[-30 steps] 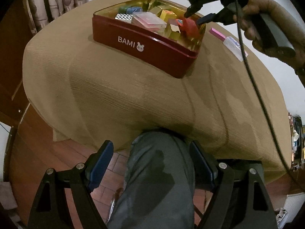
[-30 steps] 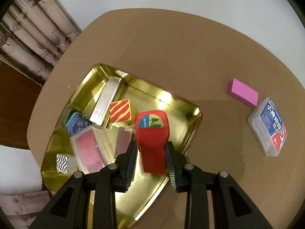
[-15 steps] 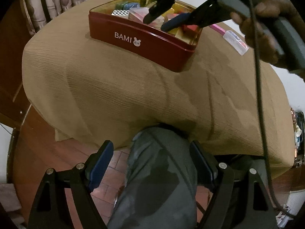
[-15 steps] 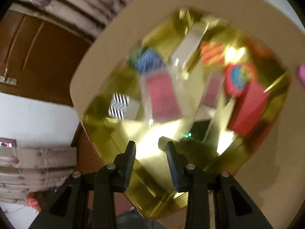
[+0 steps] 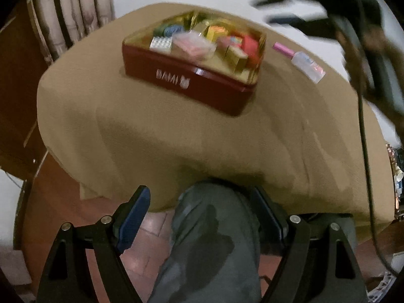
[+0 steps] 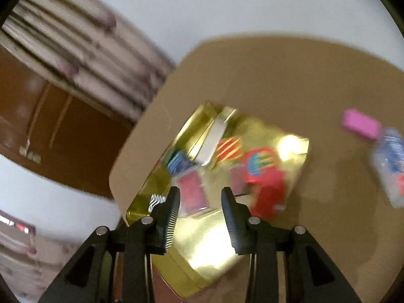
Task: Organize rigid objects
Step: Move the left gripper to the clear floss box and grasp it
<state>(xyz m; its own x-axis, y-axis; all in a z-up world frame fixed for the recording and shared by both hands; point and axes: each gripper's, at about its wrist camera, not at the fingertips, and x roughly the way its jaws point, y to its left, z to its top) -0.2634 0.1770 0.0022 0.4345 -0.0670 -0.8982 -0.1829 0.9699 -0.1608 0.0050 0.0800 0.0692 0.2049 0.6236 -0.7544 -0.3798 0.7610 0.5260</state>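
Your counter [image 5: 151, 136] wears a tan cloth, curtains [image 5: 75, 12] upper left. Red tin [image 5: 181, 80] sits upper centre. Left hand-held gripper [image 5: 199, 217] gapes empty; right hand-held gripper [image 6: 200, 199] is opening, nothing gripped.

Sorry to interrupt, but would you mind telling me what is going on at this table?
A person with a gripper in each hand is sorting small items into a red tin on a tan-covered table. The right gripper is empty, its jaws opening above the tin. The left gripper waits open over the person's knee. A pink block and a clear card case lie outside the tin.
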